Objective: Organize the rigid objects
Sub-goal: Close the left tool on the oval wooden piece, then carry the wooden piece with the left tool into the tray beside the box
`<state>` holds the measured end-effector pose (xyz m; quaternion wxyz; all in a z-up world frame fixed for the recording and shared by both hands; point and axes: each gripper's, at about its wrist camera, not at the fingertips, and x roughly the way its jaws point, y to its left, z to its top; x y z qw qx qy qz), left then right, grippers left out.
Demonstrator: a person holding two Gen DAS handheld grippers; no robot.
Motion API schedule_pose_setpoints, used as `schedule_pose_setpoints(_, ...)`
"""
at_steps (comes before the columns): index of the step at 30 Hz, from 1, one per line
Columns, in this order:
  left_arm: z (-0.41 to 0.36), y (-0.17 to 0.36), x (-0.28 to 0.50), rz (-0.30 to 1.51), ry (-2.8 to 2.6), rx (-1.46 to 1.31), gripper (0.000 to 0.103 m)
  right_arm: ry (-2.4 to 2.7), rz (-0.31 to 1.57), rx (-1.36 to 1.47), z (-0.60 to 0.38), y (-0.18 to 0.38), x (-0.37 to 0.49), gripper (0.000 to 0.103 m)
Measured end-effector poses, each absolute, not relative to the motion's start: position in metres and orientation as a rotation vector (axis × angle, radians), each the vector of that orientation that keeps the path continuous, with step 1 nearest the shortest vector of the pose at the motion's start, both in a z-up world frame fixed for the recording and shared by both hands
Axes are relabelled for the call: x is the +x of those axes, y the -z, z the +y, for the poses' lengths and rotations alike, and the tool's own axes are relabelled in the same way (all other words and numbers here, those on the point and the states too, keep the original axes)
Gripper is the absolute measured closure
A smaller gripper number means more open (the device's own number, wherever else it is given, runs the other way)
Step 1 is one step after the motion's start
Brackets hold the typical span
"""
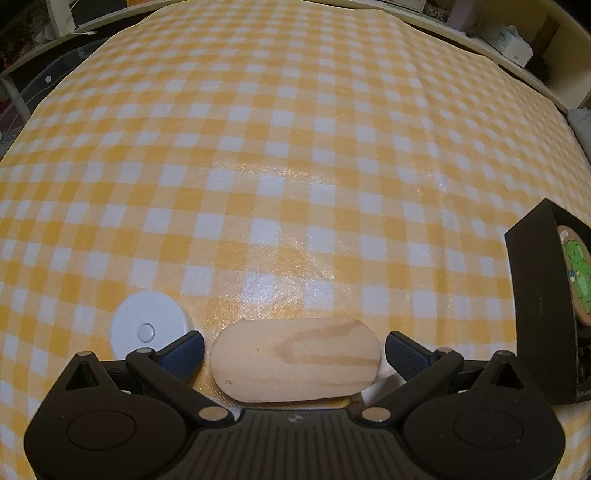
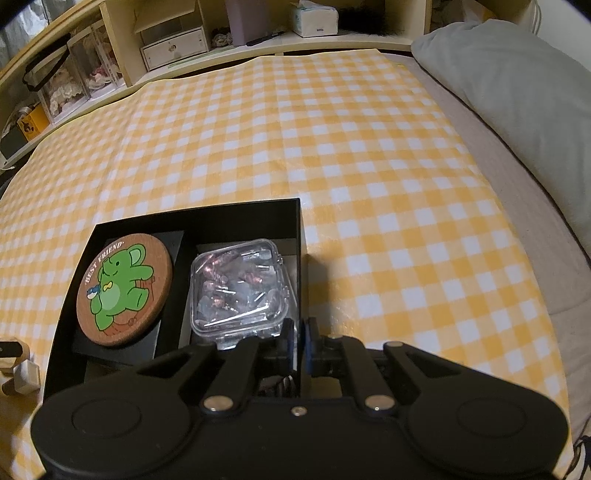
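In the left wrist view, my left gripper point(image 1: 294, 352) is open, with a pale oval wooden block point(image 1: 295, 363) lying between its blue-padded fingers, which stand apart from the block's ends. A white round disc point(image 1: 149, 325) lies just left of the left finger. The black box point(image 1: 537, 299) stands at the far right. In the right wrist view, my right gripper point(image 2: 299, 345) is shut on the right wall of the black box point(image 2: 300, 258). Inside are a cork coaster with a green elephant point(image 2: 123, 290) and a clear plastic case of small metal parts point(image 2: 238, 288).
A yellow-and-white checked cloth point(image 2: 369, 166) covers the surface. A grey pillow point(image 2: 517, 81) lies at the right. Shelves with drawers and a tissue box point(image 2: 314, 16) stand at the back. Small wooden pieces point(image 2: 22, 373) lie left of the box.
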<state>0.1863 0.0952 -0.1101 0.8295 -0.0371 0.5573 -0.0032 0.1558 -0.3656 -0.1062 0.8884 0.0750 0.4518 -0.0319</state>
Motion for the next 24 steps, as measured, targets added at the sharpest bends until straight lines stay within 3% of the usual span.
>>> schedule_pose_setpoints(4, 0.085, 0.117, 0.188, 1.176, 0.015, -0.029, 0.01, 0.065, 0.94, 0.159, -0.366, 0.107, 0.156, 0.097)
schedule_pose_setpoints(11, 0.064, 0.117, 0.195, 1.147, 0.003, -0.01, 0.01, 0.069, 0.945, 0.158, -0.365, 0.109, 0.155, 0.098)
schedule_pose_setpoints(24, 0.023, 0.057, 0.185, 0.966, 0.048, -0.208, 0.01, 0.08, 0.953, 0.16, -0.366, 0.109, 0.157, 0.099)
